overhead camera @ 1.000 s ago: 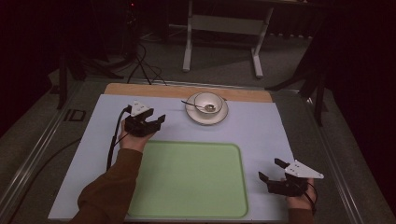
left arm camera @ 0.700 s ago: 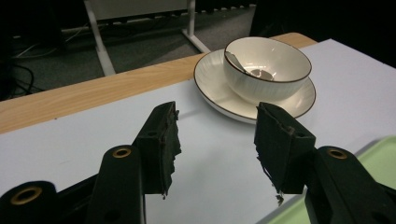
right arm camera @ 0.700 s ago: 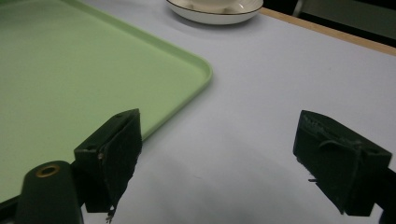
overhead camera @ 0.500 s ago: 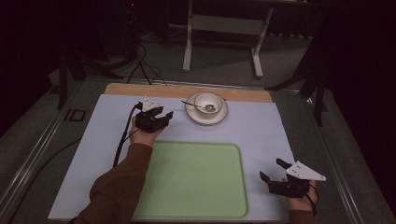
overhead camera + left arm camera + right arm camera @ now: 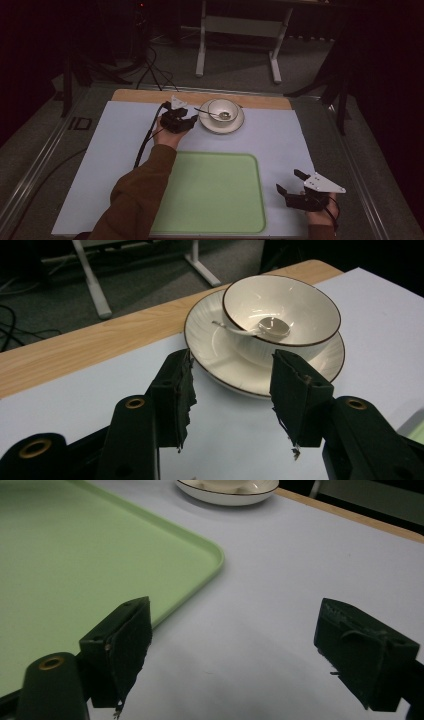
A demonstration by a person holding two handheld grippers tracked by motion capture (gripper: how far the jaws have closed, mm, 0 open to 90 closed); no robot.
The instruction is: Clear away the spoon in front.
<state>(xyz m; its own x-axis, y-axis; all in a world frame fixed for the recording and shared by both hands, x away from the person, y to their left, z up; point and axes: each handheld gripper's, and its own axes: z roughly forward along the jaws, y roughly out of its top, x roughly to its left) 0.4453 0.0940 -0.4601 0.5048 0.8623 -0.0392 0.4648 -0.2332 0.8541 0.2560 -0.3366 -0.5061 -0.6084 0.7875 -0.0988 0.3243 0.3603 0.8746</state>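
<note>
A white bowl (image 5: 223,106) with a brown rim stands on a matching plate (image 5: 220,126) at the back of the table, and a spoon (image 5: 212,113) lies in the bowl. My left gripper (image 5: 189,120) hovers just left of the plate, open. In the left gripper view its jaws have just been closing a little; the left gripper (image 5: 232,360) frames the plate's (image 5: 215,340) near rim without pressing on it, with the bowl (image 5: 300,305) and spoon (image 5: 272,326) beyond. My right gripper (image 5: 290,181) rests open at the front right; the right gripper (image 5: 237,611) holds nothing.
A light green tray (image 5: 215,195) lies on the pale mat (image 5: 115,145) in front of me, its corner (image 5: 210,555) left of the right gripper. A wooden strip (image 5: 265,101) runs along the table's far edge. A black cable (image 5: 145,145) trails from the left gripper.
My left hand has moved right across the mat, from well left of the plate to right beside it. The right hand has stayed put.
</note>
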